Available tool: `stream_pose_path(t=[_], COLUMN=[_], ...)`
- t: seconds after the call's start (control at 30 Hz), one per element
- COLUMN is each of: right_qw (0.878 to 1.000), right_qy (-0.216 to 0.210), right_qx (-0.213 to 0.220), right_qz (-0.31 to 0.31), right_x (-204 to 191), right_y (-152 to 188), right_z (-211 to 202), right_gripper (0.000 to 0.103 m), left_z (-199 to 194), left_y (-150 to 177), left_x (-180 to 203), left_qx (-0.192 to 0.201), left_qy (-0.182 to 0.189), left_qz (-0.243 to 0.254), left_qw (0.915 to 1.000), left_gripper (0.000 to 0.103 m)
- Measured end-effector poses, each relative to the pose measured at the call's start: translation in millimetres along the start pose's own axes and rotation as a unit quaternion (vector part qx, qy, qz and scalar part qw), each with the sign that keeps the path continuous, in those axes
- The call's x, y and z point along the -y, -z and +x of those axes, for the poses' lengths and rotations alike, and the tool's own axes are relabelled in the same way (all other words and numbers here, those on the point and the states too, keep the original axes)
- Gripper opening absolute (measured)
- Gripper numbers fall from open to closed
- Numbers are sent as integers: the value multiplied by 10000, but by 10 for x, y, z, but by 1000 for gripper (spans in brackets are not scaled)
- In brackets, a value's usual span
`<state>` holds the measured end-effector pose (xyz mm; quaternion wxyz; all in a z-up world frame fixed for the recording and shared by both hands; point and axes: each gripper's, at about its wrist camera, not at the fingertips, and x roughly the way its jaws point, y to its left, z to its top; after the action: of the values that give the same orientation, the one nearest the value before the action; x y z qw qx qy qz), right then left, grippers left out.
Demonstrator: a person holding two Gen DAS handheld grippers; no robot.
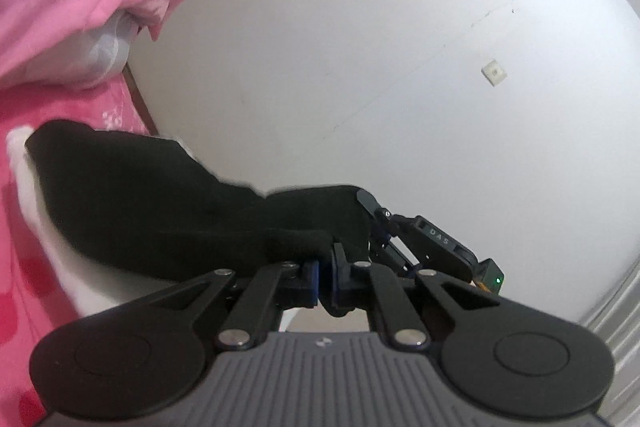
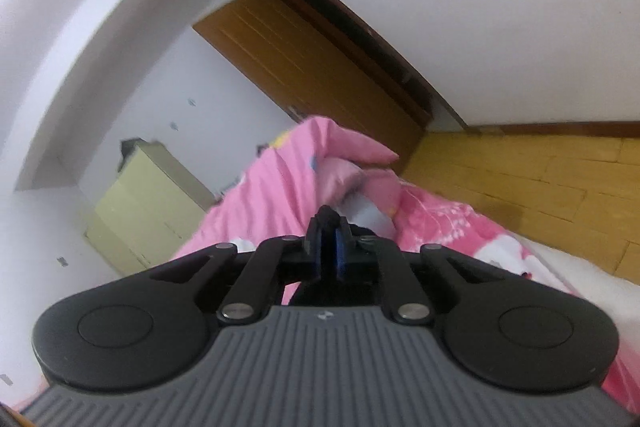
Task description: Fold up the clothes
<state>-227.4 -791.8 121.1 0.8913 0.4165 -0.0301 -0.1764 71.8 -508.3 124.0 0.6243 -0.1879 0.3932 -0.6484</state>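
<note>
Right up close, the left gripper point(image 1: 326, 273) has its blue-padded jaws pinched together on a fold of the black garment point(image 1: 160, 195), dark cloth bunched over the fingertips. The bite sits at the very edge, which looks deliberate: hold a hem and the rest hangs free to be laid over itself. Just past it, the right gripper point(image 1: 404, 227) comes in from the right side of the left wrist view, its tip buried in the same black cloth, so both tools hold one edge side by side.

Over in the right wrist view, the right gripper point(image 2: 330, 247) shows its jaws drawn in tight with a sliver of dark cloth between the pads and more black fabric hanging beneath the fingers. Clamped on the garment, I'd say.

Now further out: the garment sags away to the left, draping down toward a white piece point(image 1: 52, 223) lying on the pink bedsheet point(image 1: 16, 267). It seems lifted clear at the held end and trailing at the other, a stance that suits carrying the edge across for a fold.

Beyond that, a heaped pink quilt point(image 2: 288, 179) sits at the far end of the bed. Behind it stand a pale yellow cabinet point(image 2: 148, 203), a brown wooden door point(image 2: 304, 59) and yellow wooden floor point(image 2: 540, 179).
</note>
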Motion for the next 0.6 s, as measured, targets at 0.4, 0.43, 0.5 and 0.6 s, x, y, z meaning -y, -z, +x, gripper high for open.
stream_pose_path(t=[0.4, 0.43, 0.5, 0.6], right_qw=[9974, 9980, 9987, 9973], right_qy=[346, 282, 267, 423], right_qx=[-332, -292, -278, -428], right_qz=[543, 480, 347, 423], right_x=[783, 753, 726, 830], right_y=[585, 565, 561, 645], right_z=[-360, -379, -383, -329], right_gripper=[5, 5, 5, 5], left_z=[-75, -87, -101, -117], left_y=[634, 635, 651, 692], left_x=[-255, -234, -235, -317], left_qx=[-615, -612, -634, -699], left_qy=[-385, -388, -429, -543], left_qz=[11, 50, 45, -110], left_qw=[9974, 9974, 9971, 9960], left_gripper=[6, 6, 6, 6])
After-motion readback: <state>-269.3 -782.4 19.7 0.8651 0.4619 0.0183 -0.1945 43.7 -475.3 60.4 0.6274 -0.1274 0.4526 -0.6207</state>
